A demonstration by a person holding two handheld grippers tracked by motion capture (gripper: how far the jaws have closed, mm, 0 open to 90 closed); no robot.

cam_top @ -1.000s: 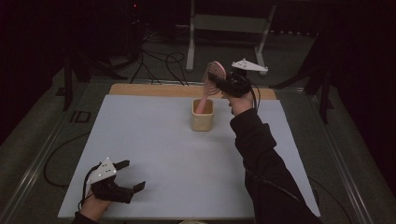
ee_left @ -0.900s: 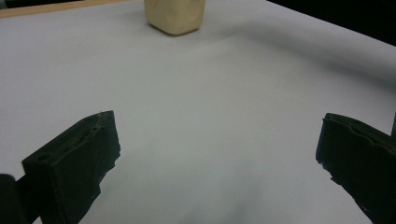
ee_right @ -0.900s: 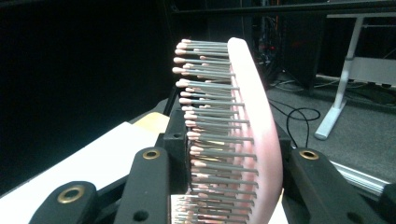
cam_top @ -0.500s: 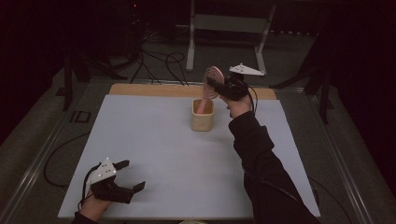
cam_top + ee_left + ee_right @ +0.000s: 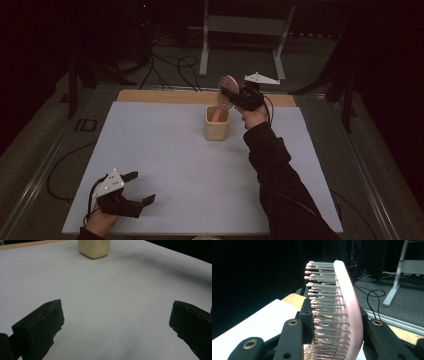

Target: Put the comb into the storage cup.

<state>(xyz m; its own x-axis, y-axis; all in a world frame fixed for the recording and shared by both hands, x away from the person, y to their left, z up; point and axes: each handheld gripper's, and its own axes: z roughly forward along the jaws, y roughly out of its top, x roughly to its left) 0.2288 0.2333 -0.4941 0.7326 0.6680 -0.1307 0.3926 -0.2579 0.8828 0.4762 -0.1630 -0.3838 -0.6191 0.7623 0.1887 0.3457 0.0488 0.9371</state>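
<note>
From the high view, my right fingers (image 5: pixel 231 95) are clamped on a pink oval plastic hairbrush (image 5: pixel 227 92), its handle reaching down into the small cream square cup (image 5: pixel 216 129) at the far middle of the pale grey counter (image 5: pixel 190 165). My left fingers (image 5: pixel 142 187) rest spread wide and empty near the counter's near left corner.

In the left gripper view, both black fingers (image 5: pixel 42 325) stand far apart over bare counter, the cup (image 5: pixel 94 248) well ahead.

In the right gripper view, the hairbrush (image 5: pixel 348 305) stands upright between my fingers (image 5: pixel 332 340): curved pink back, rows of grey bristles with pink tips.
</note>
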